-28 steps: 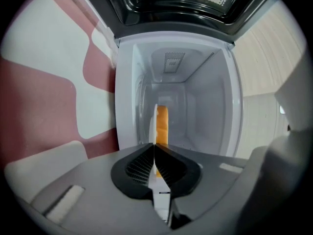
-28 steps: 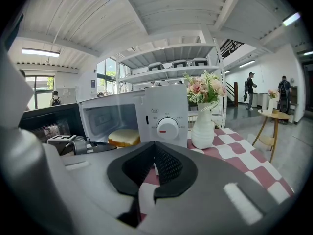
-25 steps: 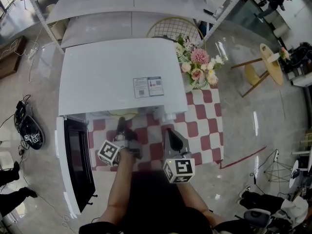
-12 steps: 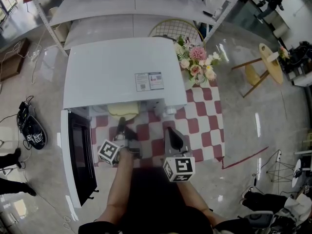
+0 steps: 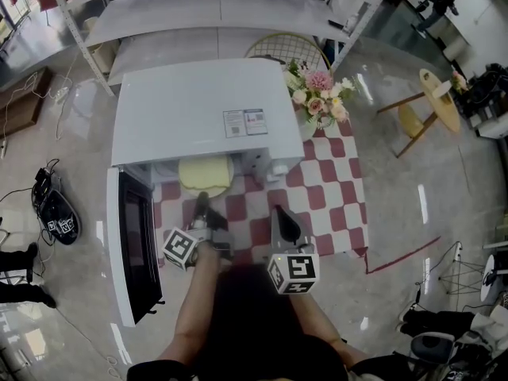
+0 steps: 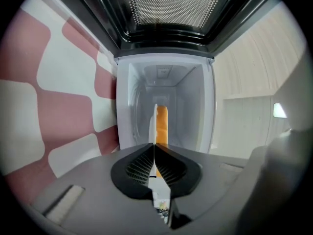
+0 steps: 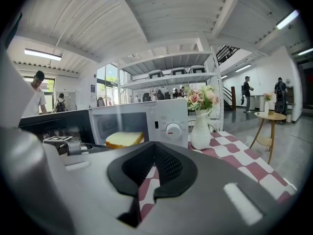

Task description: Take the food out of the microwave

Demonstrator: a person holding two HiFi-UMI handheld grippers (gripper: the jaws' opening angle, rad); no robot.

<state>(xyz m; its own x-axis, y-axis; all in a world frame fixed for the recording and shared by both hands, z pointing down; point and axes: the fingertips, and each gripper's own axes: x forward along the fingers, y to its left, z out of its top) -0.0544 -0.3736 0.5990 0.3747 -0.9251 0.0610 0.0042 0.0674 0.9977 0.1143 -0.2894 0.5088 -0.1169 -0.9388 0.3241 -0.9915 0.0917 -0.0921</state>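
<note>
Bread slice on its plate, held just outside the open microwave

The left gripper [image 6: 154, 147] has its jaws closed on the rim of the white plate [image 6: 155, 117] carrying the bread slice [image 5: 205, 174], at the mouth of the microwave [image 5: 198, 109], beside its open door [image 5: 133, 244] and above the checkered tablecloth [image 5: 333, 189]. The right gripper [image 7: 154, 150] hovers nearby with jaws together, holding nothing.

We are looking at a table [image 5: 340, 227] that is wearing a red-and-white checked cloth [image 5: 329, 189]. A white microwave [image 5: 198, 109] is sitting on it. A vase of flowers [image 5: 319, 105] is standing just beside the microwave's dial end, and bare cloth is showing in front of the microwave.
</note>
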